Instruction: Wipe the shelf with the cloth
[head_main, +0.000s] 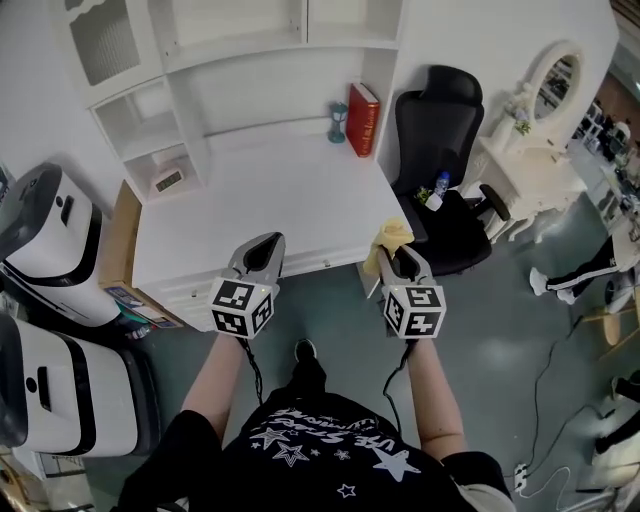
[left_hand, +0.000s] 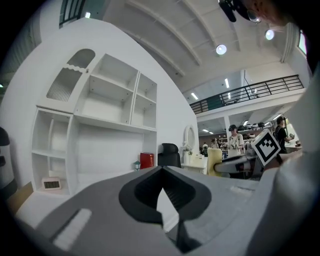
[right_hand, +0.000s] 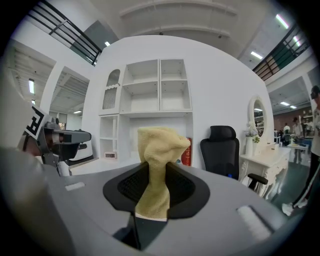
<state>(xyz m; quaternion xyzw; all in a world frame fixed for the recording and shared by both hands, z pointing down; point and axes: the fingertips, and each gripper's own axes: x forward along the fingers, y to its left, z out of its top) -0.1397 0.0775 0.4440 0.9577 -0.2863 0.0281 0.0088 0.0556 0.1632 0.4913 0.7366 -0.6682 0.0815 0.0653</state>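
A yellow cloth (head_main: 389, 238) (right_hand: 158, 145) stands up bunched from my right gripper (head_main: 394, 252) (right_hand: 157, 164), whose jaws are shut on it. That gripper hovers off the front right corner of the white desk (head_main: 270, 195), in front of the white shelf unit (head_main: 240, 45) (right_hand: 160, 90) (left_hand: 112, 107). My left gripper (head_main: 267, 242) (left_hand: 161, 168) is held at the desk's front edge, jaws shut with nothing between them. Both grippers point toward the shelves from a distance and touch nothing.
A red book (head_main: 362, 118) and a small teal hourglass (head_main: 338, 121) stand at the desk's back right. A small clock (head_main: 168, 180) sits in a left cubby. A black office chair (head_main: 440, 170) is to the right, with a white vanity (head_main: 535, 140) beyond. White machines (head_main: 45, 250) stand at left.
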